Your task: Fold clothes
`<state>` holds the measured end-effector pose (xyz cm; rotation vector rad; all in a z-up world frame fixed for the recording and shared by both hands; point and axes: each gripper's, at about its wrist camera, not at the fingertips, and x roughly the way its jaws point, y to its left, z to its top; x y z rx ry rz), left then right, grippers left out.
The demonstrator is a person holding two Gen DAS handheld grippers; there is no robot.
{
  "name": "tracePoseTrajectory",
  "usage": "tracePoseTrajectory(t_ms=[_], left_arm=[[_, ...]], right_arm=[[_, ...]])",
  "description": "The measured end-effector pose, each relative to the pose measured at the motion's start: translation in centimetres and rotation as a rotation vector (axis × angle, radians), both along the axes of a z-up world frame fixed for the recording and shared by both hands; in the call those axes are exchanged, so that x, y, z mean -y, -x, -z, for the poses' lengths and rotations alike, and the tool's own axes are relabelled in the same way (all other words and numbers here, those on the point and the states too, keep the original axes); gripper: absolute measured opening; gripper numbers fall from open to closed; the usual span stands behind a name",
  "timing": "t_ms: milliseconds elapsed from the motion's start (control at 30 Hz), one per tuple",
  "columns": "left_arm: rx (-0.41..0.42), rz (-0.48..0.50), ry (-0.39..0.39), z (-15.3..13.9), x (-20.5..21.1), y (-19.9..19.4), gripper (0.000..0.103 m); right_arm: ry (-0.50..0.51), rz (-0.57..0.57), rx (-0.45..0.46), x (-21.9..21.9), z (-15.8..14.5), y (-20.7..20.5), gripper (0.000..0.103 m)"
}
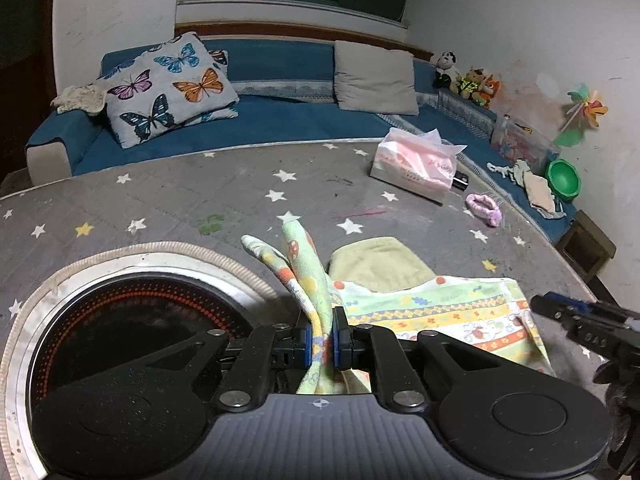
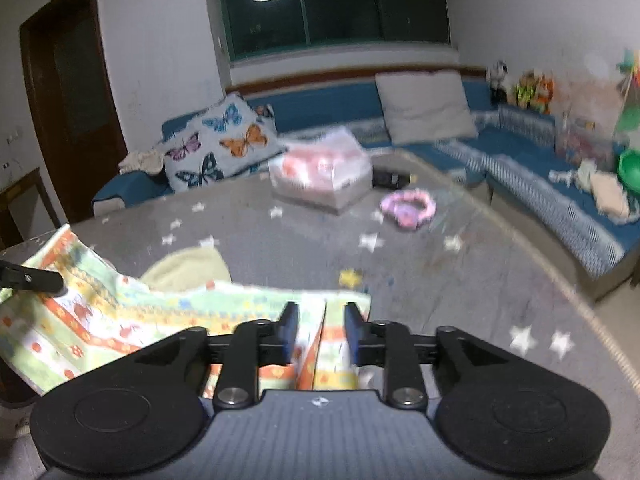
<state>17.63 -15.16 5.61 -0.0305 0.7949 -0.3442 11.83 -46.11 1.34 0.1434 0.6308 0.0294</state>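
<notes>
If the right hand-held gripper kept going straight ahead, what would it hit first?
Probably the patterned cloth lying between its open jaws, then the grey starred table beyond; depth is unclear.

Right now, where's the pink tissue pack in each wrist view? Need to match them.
Left wrist view: tissue pack sits upper right of centre on the star-print table, near its far edge.
Right wrist view: tissue pack is just above centre, blurred, at the table's far edge.
Shared landmark: the butterfly pillow on the blue sofa, left of the pack in both views.
</notes>
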Motion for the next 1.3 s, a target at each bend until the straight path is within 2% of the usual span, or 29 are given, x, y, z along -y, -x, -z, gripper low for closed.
tracePoseTrajectory(t_ms=[67,267,300,367,433,533,733,867,1033,1300], left_arm=[[-0.002,0.000,-0.003,0.1,-0.1,-0.1,0.010],[-0.012,-0.006,-0.007,0.6,-0.3,-0.5,0.010],[-0.015,-0.009,-0.008,0.7,-0.3,-0.6,0.010],[-0.018,-0.011,-0.011,0.8,-0.2,-0.7,0.010],[-0.017,-0.011,-0.009,0.8,-0.1,-0.7,0.010],[-0.003,-0.002,-0.004,0.2,0.3,-0.5,0.010],[0.020,0.027,0.014,-0.8,1.7,-0.4,0.010],[0.030,0.049,0.021,-1.3,2.9,-0.5,0.010],[0.049,0.070,0.019,-1.9,4.3,-0.7,0.010],[0.060,0.091,-0.008,-1.7,6.0,-1.0,0.010]], right_arm=[[0.002,0.009,-0.019,0.0,0.9,-0.6,0.040],[-0.024,0.029,-0.051,0.1,2.6,-1.9,0.042],[-0.029,0.028,-0.051,0.0,2.7,-2.0,0.040],[-0.039,0.006,-0.052,-0.4,2.7,-2.1,0.015],[-0.024,-0.005,-0.040,-0.9,2.5,-1.9,0.007],[-0.014,-0.010,-0.004,-1.1,1.3,-1.4,0.005],[0.050,-0.006,0.113,-0.7,-3.0,0.3,0.005],[0.078,0.012,0.154,-0.1,-4.9,0.7,0.005],[0.110,0.041,0.168,0.8,-5.9,1.0,0.005],[0.125,0.068,0.160,1.8,-5.8,0.9,0.005]])
